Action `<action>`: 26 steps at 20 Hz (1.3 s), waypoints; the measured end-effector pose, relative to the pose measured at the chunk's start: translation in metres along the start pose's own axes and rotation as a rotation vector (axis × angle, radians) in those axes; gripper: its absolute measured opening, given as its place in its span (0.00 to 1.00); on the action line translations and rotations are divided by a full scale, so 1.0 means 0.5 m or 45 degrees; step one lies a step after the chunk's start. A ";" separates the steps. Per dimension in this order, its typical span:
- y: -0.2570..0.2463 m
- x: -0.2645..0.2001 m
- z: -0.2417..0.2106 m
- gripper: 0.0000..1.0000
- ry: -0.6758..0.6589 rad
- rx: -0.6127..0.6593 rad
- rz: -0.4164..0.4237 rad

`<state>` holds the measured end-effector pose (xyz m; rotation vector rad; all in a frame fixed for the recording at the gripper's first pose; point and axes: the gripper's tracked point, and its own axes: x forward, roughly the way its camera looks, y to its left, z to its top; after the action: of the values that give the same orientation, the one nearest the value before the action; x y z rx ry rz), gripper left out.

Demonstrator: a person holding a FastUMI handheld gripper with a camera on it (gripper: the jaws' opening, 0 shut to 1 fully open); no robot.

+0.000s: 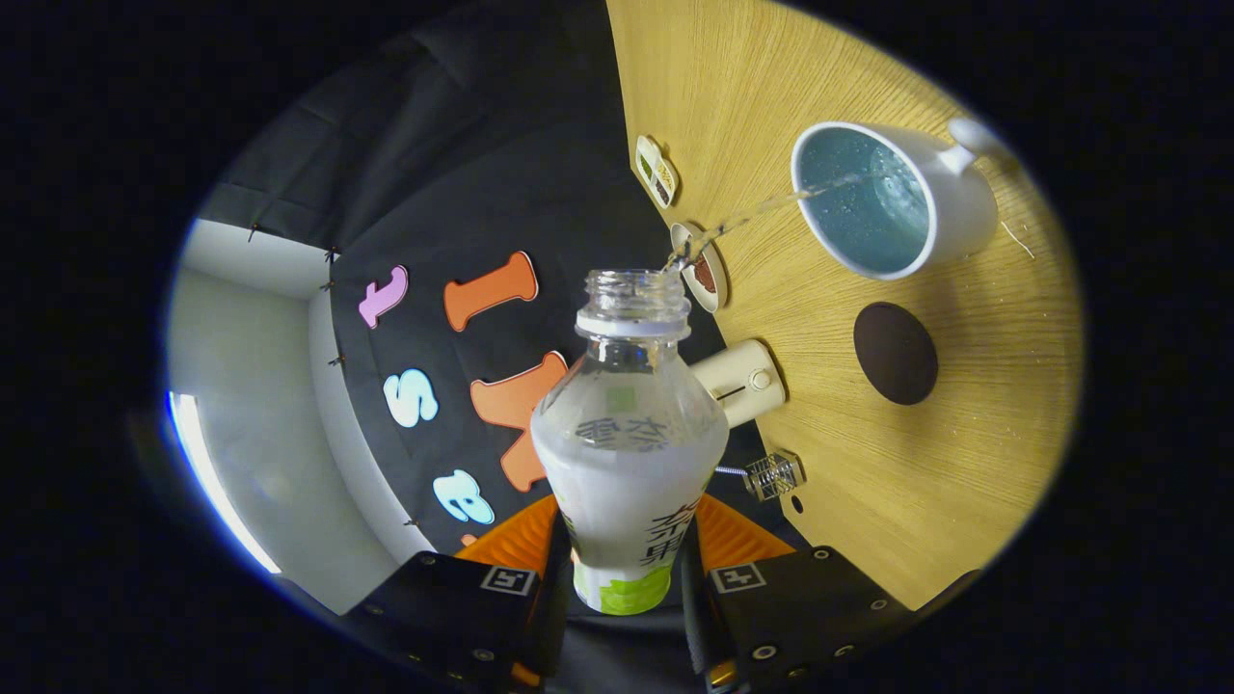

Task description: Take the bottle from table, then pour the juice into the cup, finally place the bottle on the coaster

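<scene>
While the juice runs, the hand-held gripper (624, 569) is closed on the bottle (627, 453), its two fingers pressing the lower body from either side, at 9 and 3 o'clock of the label. The bottle stands straight ahead of the fingers along 12 o'clock, uncapped, its open neck farthest from them. It is tipped sideways relative to the tabletop (925, 482), which runs up the view's right half. Pale liquid lies in the bottle's lower body, so a good part looks unpoured.

From the neck a thin stream (762, 207) arcs toward 2 o'clock and lands inside the cup (892, 198), a white mug with a blue inside and droplets on its wall. How full the cup is, I cannot tell.

Between bottle and cup, at about 3 o'clock of the neck, the dark round coaster (895, 353) lies bare on the tabletop, just below the cup and apart from it. Near the tabletop's edge sit a cream box (740, 382), a small clear object (774, 474) and two small dishes (701, 268) (657, 171).

By my reading, the pick-up is done and the pour is under way. What remains is to right the bottle and set it on the coaster, a short move toward 3 o'clock.
</scene>
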<state>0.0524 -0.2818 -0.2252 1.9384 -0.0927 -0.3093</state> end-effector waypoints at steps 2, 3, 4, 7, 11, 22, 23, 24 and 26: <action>0.004 0.001 0.003 0.51 -0.001 0.016 0.001; 0.007 0.001 0.005 0.51 -0.002 0.025 0.006; 0.013 0.001 0.005 0.51 -0.001 0.035 0.014; 0.020 -0.001 0.012 0.51 -0.010 0.069 0.027; 0.020 -0.001 0.010 0.51 -0.013 0.069 0.019; 0.012 -0.003 0.008 0.51 -0.006 0.044 -0.004; 0.009 -0.004 0.010 0.51 -0.011 0.043 -0.007; 0.009 -0.005 0.013 0.51 -0.014 0.048 -0.008; 0.018 -0.007 0.011 0.51 -0.009 0.094 0.019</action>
<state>0.0485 -0.2897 -0.2183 2.0088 -0.1251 -0.3068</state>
